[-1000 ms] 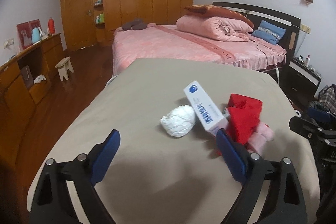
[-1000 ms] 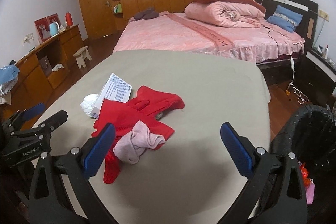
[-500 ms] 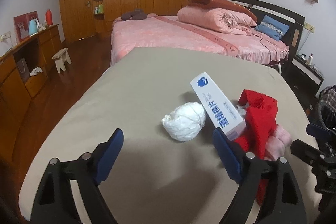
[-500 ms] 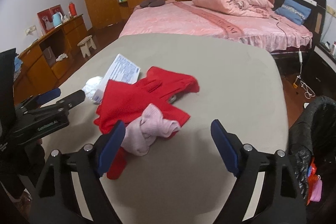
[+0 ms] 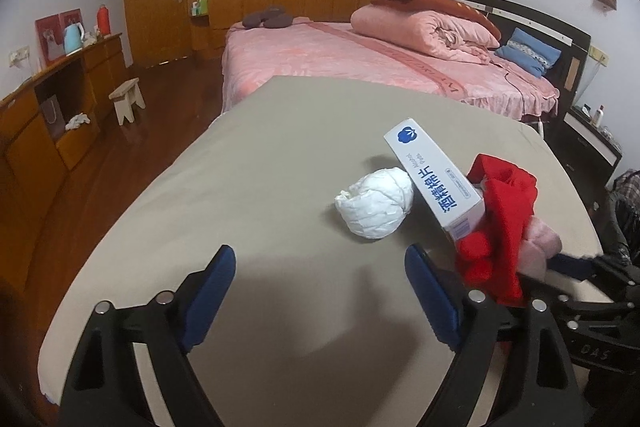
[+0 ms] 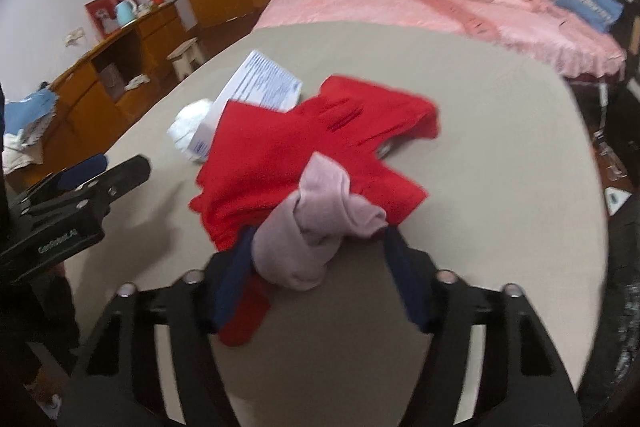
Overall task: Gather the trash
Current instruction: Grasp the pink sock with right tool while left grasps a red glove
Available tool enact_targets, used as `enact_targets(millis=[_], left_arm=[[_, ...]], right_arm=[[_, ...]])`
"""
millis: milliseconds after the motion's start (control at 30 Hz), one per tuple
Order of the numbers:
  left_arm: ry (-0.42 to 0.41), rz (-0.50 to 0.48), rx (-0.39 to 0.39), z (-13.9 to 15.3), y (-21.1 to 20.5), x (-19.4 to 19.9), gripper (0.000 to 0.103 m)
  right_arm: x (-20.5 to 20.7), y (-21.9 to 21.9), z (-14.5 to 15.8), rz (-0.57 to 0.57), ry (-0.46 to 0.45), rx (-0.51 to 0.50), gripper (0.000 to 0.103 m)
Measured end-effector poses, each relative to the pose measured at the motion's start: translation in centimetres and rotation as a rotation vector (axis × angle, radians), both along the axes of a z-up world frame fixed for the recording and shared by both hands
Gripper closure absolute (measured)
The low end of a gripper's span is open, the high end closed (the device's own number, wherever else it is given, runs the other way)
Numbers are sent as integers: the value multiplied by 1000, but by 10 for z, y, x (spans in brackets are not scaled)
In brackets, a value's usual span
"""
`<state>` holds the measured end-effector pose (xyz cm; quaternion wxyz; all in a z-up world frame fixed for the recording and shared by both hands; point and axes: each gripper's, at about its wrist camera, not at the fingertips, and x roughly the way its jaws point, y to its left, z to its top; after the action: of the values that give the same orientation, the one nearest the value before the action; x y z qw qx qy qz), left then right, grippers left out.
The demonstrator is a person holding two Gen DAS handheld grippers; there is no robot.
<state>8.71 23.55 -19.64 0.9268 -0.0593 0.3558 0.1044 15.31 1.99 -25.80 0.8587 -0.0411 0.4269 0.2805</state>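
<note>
On the beige table (image 5: 248, 163) lie 4 things close together: a white crumpled paper ball (image 5: 376, 205), a white box with blue print (image 5: 434, 177), a red cloth (image 6: 316, 143) and a pink sock (image 6: 316, 227). The paper ball touches the left side of the box, and the box leans with one end on the red cloth. The pink sock lies on top of the red cloth, at the edge nearest to the right camera. The left gripper (image 5: 320, 291) stands wide, with nothing between its blue pads; it is over bare table, and the paper ball is just ahead of it and a little to the right. The right gripper (image 6: 320, 259) is closing, and the pink sock is between its 2 fingers; the left pad is against the sock, but the picture is blurred and I cannot tell if both pads press it already. At the right edge of the right view a black trash bag (image 6: 624, 267) is seen beside the table.
</note>
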Motion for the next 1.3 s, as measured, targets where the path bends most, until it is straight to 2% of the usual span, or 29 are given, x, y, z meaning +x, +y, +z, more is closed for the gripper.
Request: enact_targets(millis=[33, 100, 167, 433, 933, 1033, 1133, 1200, 1300], left_arm=[[0, -2, -2, 0, -1, 0, 18], [-1, -7, -5, 1, -2, -2, 18], [-6, -17, -5, 3, -6, -3, 18], [-28, -59, -15, 14, -28, -1, 18], [-43, -180, -42, 16, -99, 16, 39], [-28, -183, -47, 11, -105, 26, 45], [-13, -186, -56, 6, -108, 33, 58], [-8, -197, -68, 3, -110, 35, 73], [-11, -206, -69, 3, -112, 36, 87]], right_arm=[[-1, -1, 0, 7, 4, 7, 52], [-5, -3, 3, 40, 14, 25, 67], [-7, -6, 7, 46, 6, 26, 68], [-17, -38, 26, -2, -12, 58, 68], [-18, -104, 37, -146, -41, 45, 68], [-20, -109, 38, -148, -46, 42, 68], [-22, -115, 40, -155, -46, 45, 68], [-22, -120, 40, -162, -45, 47, 68], [-23, -125, 41, -171, -46, 50, 68]])
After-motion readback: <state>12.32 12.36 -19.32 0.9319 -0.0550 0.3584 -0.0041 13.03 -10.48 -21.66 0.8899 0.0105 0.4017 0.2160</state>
